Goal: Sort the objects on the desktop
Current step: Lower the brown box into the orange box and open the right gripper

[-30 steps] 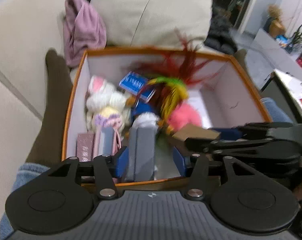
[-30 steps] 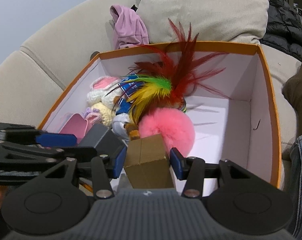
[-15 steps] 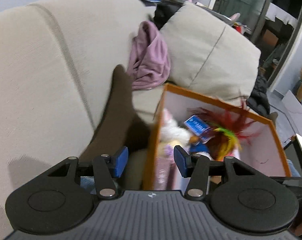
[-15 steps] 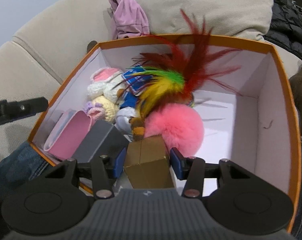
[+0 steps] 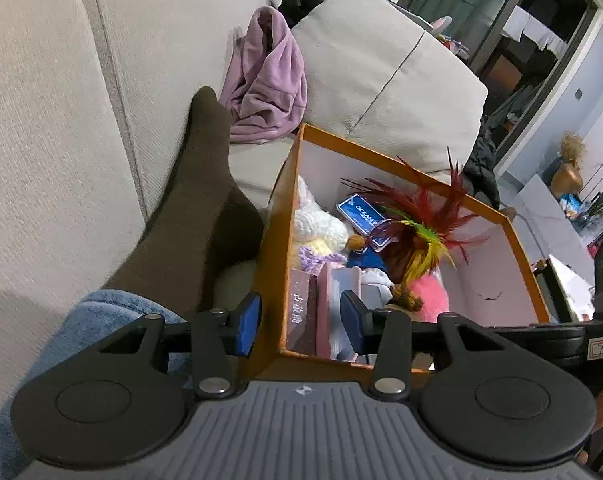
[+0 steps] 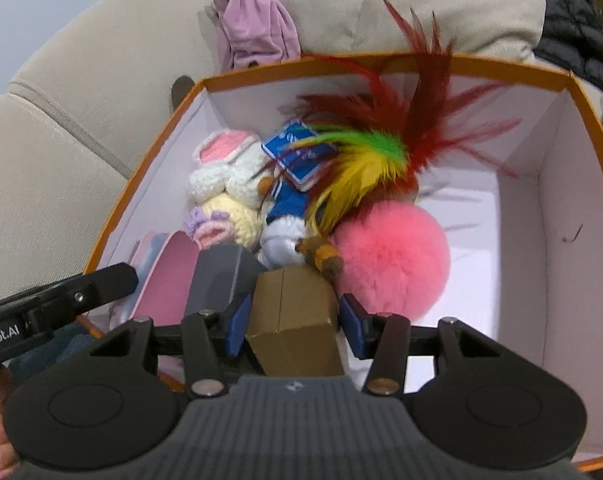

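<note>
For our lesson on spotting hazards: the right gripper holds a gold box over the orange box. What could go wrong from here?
1. The gold box sits above a crowded corner; released, it may land tilted on the grey box.
2. The left gripper straddles the orange box wall and might knock it.

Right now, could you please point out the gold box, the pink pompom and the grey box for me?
gold box [image 6: 291, 312], right wrist view, on its top face.
pink pompom [image 6: 393, 258], right wrist view, middle of the fluff.
grey box [image 6: 217, 276], right wrist view, on its upper face.
</note>
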Tool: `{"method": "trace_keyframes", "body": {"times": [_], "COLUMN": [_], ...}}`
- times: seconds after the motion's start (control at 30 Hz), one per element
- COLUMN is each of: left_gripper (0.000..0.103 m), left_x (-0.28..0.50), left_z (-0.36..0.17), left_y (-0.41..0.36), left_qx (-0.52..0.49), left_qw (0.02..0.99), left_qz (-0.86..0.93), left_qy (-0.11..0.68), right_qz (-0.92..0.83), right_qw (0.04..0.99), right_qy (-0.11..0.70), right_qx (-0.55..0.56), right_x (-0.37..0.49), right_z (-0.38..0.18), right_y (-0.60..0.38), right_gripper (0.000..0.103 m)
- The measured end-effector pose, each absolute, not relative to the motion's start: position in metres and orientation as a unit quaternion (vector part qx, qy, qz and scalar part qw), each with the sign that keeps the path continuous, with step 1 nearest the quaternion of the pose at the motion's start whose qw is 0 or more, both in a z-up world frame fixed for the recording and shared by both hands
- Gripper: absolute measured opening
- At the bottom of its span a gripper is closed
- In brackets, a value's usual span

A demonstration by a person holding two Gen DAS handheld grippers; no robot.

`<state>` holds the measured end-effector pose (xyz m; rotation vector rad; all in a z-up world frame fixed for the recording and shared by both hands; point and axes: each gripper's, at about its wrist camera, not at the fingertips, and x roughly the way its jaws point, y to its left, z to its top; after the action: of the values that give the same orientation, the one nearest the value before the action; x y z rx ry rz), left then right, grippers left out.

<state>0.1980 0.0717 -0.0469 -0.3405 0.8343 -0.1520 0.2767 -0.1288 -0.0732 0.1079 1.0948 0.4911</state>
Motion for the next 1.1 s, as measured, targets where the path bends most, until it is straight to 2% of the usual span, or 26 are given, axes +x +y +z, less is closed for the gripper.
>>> {"method": "trace_keyframes", "body": {"times": [0.23,0.5,0.57,0.6,0.63,0.73,0.93,1.1], "left_gripper": [0.048,0.045,0.044,0.044,0.043,0.043,0.043,0.042], "left_x": [0.196,0.195,0.195,0.195,0.196,0.196,0.197,0.196], "left_z": [-0.047,-0.048,-0.048,-0.048,-0.048,-0.048,-0.049,-0.049], "left_y": [0.072,0.072,0.073,0.073,0.073,0.074,0.075,0.075], "left_qx": [-0.164,-0.165,-0.167,-0.168,-0.169,-0.17,-0.177,-0.178], "left_qw": [0.899,0.899,0.899,0.898,0.898,0.898,0.896,0.896], "left_qz": [-0.076,-0.076,-0.076,-0.076,-0.075,-0.075,-0.075,-0.074], "left_qy": [0.399,0.398,0.398,0.398,0.399,0.399,0.4,0.399], "right_qz": [0.239,0.259,0.274,0.278,0.277,0.265,0.267,0.277], "right_qw": [0.781,0.79,0.791,0.791,0.792,0.799,0.774,0.748], "right_qy": [0.57,0.554,0.547,0.545,0.544,0.535,0.57,0.603], "right_qx": [0.087,0.037,0.013,-0.004,-0.021,-0.065,-0.072,-0.02], "right_x": [0.284,0.283,0.284,0.285,0.285,0.289,0.302,0.31], "right_z": [-0.084,-0.064,-0.057,-0.055,-0.054,-0.054,-0.075,-0.093], "right_y": [-0.136,-0.141,-0.145,-0.146,-0.147,-0.151,-0.156,-0.153], "right_gripper": [0.052,0.052,0.045,0.033,0.028,0.02,0.017,0.016]}}
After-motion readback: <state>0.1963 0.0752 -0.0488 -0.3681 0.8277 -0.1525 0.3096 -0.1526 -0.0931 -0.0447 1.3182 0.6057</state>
